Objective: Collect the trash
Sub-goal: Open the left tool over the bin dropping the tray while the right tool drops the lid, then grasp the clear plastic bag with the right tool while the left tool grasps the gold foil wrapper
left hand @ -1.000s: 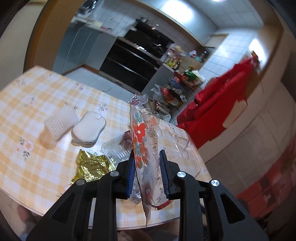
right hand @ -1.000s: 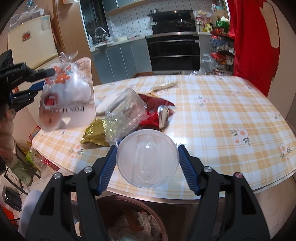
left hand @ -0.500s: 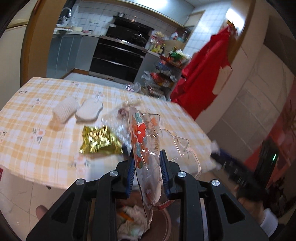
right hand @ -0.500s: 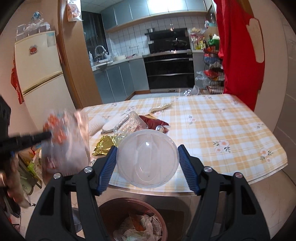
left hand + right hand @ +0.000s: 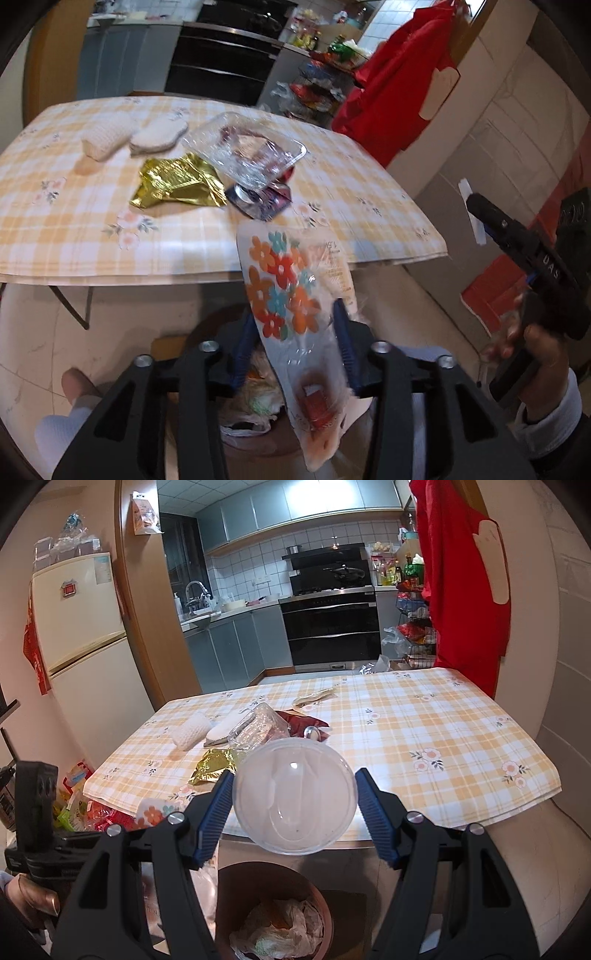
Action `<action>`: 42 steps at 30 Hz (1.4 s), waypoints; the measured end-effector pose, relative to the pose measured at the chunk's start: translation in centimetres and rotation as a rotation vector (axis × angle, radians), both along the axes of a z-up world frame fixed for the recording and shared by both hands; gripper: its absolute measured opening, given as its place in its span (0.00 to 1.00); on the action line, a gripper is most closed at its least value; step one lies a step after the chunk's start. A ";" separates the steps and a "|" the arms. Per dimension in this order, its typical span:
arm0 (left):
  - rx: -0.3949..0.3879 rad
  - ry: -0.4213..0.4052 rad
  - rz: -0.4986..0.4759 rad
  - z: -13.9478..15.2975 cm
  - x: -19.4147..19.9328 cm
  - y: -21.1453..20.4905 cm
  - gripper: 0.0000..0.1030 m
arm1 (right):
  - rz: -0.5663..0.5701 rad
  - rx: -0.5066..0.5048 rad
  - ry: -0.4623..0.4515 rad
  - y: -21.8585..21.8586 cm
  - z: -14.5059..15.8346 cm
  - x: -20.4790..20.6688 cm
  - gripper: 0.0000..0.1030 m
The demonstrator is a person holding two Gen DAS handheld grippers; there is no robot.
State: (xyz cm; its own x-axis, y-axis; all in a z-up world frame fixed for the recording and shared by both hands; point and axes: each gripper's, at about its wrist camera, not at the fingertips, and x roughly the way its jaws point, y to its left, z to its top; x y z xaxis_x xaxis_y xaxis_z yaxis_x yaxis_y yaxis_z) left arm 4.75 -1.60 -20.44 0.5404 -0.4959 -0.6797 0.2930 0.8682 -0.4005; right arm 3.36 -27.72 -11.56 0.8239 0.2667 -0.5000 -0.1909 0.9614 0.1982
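Now the left gripper [image 5: 295,347] jaws have just been opened partway, the flowered plastic bag [image 5: 291,295] released between them over the trash bin [image 5: 273,912], while the clear dome lid [image 5: 294,795] is held clamped in the right gripper [image 5: 294,812] above it.

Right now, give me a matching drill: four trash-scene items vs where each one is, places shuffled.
Items:
1. flowered plastic bag
2. clear dome lid
3. gold foil wrapper
4. brown trash bin

Places:
A. flat on the checked tablecloth
B. on the floor below the table edge
C. between the left gripper's just-opened jaws
D. between the right gripper's pads

Pairs: 1-C, 2-D, 3-A, 4-B
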 end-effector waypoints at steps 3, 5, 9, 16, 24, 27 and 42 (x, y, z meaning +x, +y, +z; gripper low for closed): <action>-0.002 0.002 0.017 -0.2 0.2 0.1 0.64 | 0.002 0.001 0.008 0.1 -0.3 0.1 0.65; -0.002 0.005 0.026 -0.2 0.3 0.3 0.66 | 0.009 -0.003 0.012 0.4 -0.4 0.1 0.65; 0.031 -0.036 0.082 0.7 0.3 1.3 0.74 | 0.030 -0.010 0.024 1.2 -0.7 0.1 0.65; 0.080 -0.130 0.195 2.9 -0.2 4.0 0.85 | 0.087 -0.029 0.058 3.3 -1.8 0.2 0.65; 0.099 -0.169 0.309 4.1 -0.5 7.3 0.89 | 0.159 -0.062 0.090 6.1 -2.8 -0.2 0.65; 0.102 -0.177 0.341 4.2 -0.7 8.0 0.89 | 0.177 -0.073 0.099 6.8 -3.0 -0.2 0.65; 0.112 -0.180 0.376 4.3 -1.0 8.9 0.90 | 0.131 -0.112 0.108 6.8 -3.4 0.2 0.95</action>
